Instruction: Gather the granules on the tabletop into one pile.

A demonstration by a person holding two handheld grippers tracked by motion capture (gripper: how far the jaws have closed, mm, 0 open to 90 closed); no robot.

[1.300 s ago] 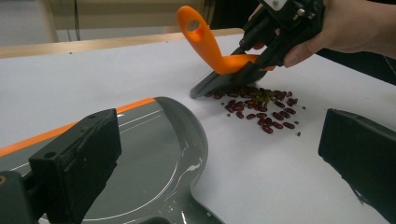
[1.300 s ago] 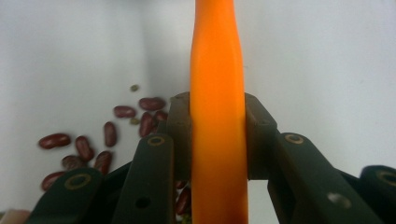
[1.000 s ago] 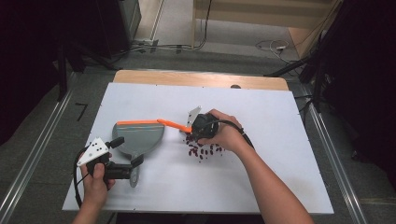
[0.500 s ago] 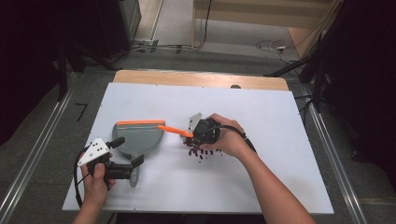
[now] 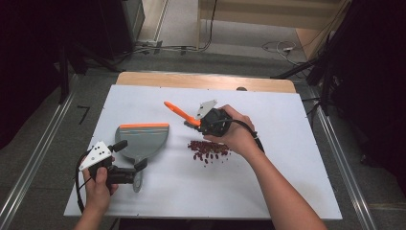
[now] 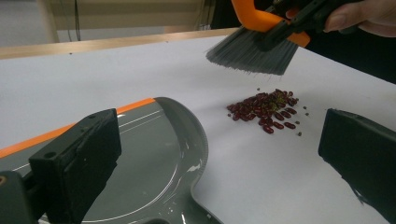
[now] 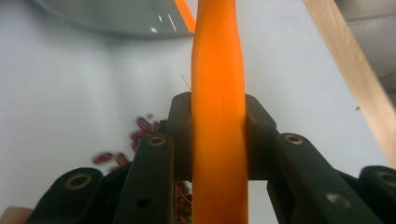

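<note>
A grey dustpan (image 5: 143,140) with an orange front lip lies flat on the white table, left of centre. My left gripper (image 5: 130,154) is at its near end, jaws wide open on either side of the pan's neck (image 6: 198,205) without pressing it. A small heap of red beans (image 5: 208,149) lies to the pan's right, also seen as beans (image 6: 264,109). My right gripper (image 5: 194,122) is shut on the orange handle of a brush (image 5: 177,111), held just beyond the heap. The grey bristles (image 6: 252,53) hang above the beans, clear of them. The handle (image 7: 218,70) runs between the pads.
The white table top (image 5: 287,182) has bare room to the right and along the near edge. A wooden strip (image 5: 206,80) borders its far side. Dark floor, rails and cables lie beyond the table.
My right gripper has lifted the brush off the table and drawn its handle away from the dustpan's lip. The left gripper, dustpan and beans have stayed put.
</note>
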